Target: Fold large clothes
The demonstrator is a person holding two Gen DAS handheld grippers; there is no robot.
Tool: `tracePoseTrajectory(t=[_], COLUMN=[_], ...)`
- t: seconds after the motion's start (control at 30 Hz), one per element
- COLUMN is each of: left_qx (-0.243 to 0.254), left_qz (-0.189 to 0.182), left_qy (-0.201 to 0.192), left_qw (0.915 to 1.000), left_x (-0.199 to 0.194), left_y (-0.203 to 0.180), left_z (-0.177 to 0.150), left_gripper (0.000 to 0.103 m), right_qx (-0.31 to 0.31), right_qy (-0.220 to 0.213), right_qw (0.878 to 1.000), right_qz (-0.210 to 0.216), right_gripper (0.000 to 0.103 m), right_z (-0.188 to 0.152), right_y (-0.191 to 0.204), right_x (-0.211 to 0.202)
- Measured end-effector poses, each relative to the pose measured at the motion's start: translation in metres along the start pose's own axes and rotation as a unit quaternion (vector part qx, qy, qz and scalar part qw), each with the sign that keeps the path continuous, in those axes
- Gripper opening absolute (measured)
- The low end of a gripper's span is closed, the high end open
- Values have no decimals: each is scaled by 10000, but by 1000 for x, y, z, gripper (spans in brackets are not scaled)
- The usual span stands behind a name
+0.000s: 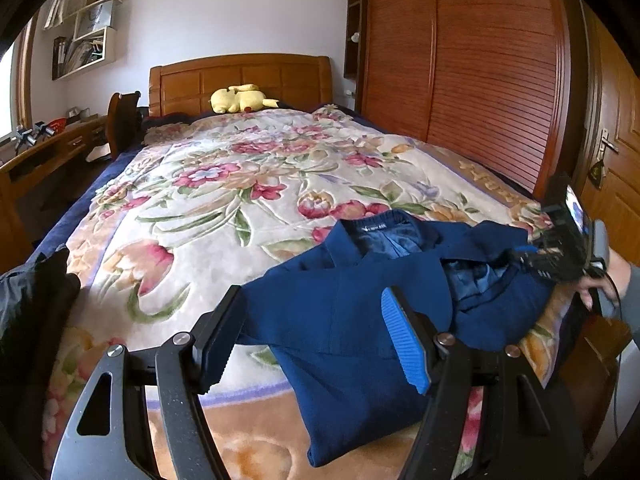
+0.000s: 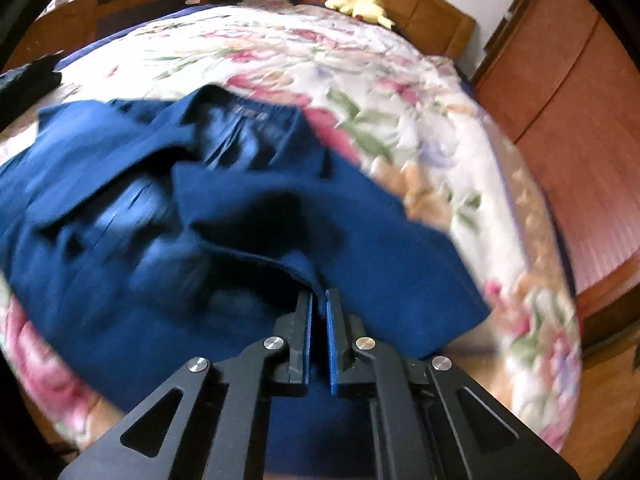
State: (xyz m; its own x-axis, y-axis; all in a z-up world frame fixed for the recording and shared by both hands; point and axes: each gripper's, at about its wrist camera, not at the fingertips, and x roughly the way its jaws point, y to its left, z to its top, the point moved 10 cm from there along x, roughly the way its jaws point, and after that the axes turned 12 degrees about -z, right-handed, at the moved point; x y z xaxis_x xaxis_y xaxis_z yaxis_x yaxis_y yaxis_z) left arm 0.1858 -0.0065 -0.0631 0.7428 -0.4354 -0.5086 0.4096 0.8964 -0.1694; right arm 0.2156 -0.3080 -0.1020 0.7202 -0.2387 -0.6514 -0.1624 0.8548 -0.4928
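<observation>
The jacket (image 1: 352,308) lies low and right of centre in the left view, on the blanket (image 1: 224,200). The right gripper (image 2: 319,300) is clenched on its hem; the left gripper (image 1: 316,324) is spread wide, grasping nothing. The fold looks mid-way; next, likely carry the hem across. Right view is blurred; sleeves are hidden.

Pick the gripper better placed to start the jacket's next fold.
Right. The right gripper is already shut on the jacket edge; the left gripper is open, holding nothing.
</observation>
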Motion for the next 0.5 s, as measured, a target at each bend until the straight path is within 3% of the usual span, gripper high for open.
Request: tracePoseTrajectory(t=[0.27,0.5], left_qx=[-156,-196], left_qz=[66,160], left_qy=[-82,-98], left_qw=[9998,9996], left_x=[-2,-7], left_y=[12,21], left_z=[5,3], left_gripper=[71,71], right_qx=[35,22], right_qy=[-482,-732], right_qw=[9975,9955], right_qz=[-509,-595], right_gripper=[6,6], right_z=[91,136], right_y=[-10,14], right_x=[20,26])
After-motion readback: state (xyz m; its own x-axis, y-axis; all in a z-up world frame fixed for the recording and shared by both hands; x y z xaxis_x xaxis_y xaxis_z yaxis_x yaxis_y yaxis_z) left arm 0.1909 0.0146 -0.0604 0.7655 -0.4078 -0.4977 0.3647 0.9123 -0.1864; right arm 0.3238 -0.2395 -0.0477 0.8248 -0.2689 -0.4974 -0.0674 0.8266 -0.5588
